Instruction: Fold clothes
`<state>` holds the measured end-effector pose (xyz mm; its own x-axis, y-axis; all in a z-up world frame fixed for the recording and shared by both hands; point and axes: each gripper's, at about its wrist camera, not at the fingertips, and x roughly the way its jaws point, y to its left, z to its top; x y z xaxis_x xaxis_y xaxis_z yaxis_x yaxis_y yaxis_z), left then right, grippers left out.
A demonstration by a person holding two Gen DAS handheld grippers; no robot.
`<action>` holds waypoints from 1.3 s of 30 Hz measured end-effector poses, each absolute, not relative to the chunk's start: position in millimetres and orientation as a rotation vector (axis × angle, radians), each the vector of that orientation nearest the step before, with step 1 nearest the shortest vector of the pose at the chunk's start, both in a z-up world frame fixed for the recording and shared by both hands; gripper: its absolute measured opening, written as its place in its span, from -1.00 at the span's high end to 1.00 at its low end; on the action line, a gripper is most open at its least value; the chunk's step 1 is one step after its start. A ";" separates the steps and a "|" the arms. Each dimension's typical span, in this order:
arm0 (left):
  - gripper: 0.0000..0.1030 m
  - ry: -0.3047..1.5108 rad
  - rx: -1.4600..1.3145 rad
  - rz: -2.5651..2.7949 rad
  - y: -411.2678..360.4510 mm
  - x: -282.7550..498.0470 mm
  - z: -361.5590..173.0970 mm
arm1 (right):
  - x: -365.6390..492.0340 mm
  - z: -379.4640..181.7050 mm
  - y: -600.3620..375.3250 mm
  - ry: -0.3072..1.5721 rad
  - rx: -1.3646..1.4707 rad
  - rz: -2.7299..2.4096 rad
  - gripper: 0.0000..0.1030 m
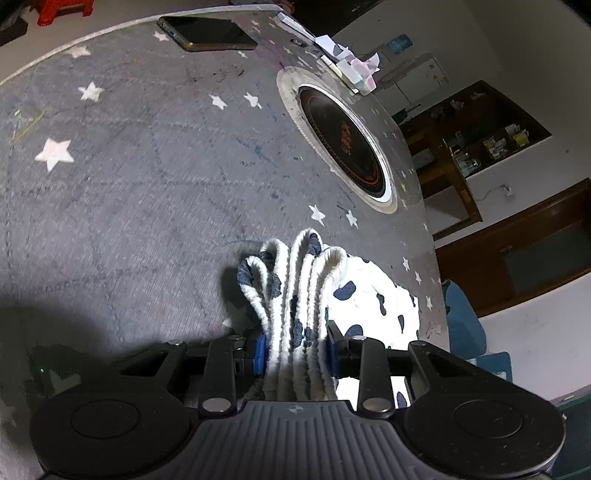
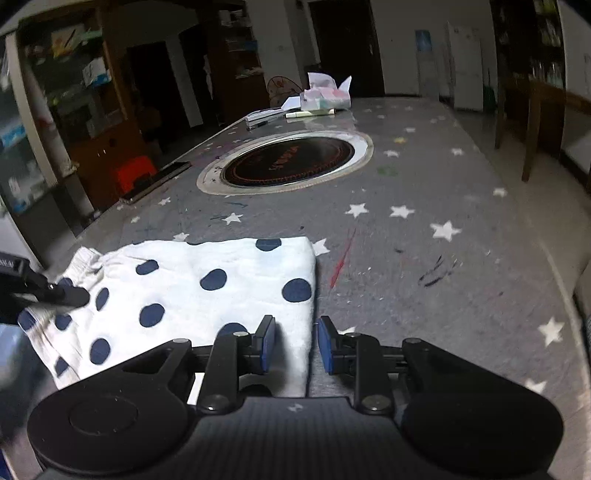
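Left wrist view: your left gripper [image 1: 295,354] pinches the bunched ribbed edge of the spotted cloth [image 1: 373,299] between its blue pads.
Around it: the cloth lies on the gray star table [image 1: 147,166]. A phone [image 1: 207,33] sits far off, and a round black burner [image 1: 343,144] is set in the table.
Right wrist view: your right gripper [image 2: 295,343] is spread, its pads on either side of the cloth's [image 2: 207,284] near corner without squeezing it.
Far end: papers [image 2: 325,96] sit past the burner [image 2: 288,162].
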<state>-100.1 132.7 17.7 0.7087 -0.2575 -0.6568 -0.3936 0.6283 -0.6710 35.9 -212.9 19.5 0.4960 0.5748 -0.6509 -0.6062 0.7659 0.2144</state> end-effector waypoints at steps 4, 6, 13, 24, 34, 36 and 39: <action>0.35 0.814 -0.869 0.094 129.9 -96.0 21.4 | 35.9 17.3 -210.7 0.777 -0.009 0.729 0.55; 0.35 0.813 -0.846 0.097 128.4 -94.1 23.4 | 34.9 17.5 -209.5 0.776 0.000 0.727 0.70; 0.36 0.796 -0.724 0.107 115.5 -82.3 38.1 | 24.6 28.6 -215.8 0.730 0.032 0.728 0.91; 0.38 0.777 -0.570 0.054 79.6 -53.2 61.4 | 23.7 57.4 -232.3 0.633 0.032 0.668 0.92; 0.39 0.767 -0.494 0.019 48.3 -19.9 73.9 | 39.4 73.7 -251.0 0.577 0.015 0.599 0.92; 0.39 0.768 -0.476 0.012 41.0 -12.4 74.7 | 43.1 75.0 -254.6 0.572 0.007 0.587 0.92; 0.38 0.774 -0.467 0.004 33.5 -2.5 73.9 | 48.8 75.1 -261.4 0.571 0.001 0.568 0.92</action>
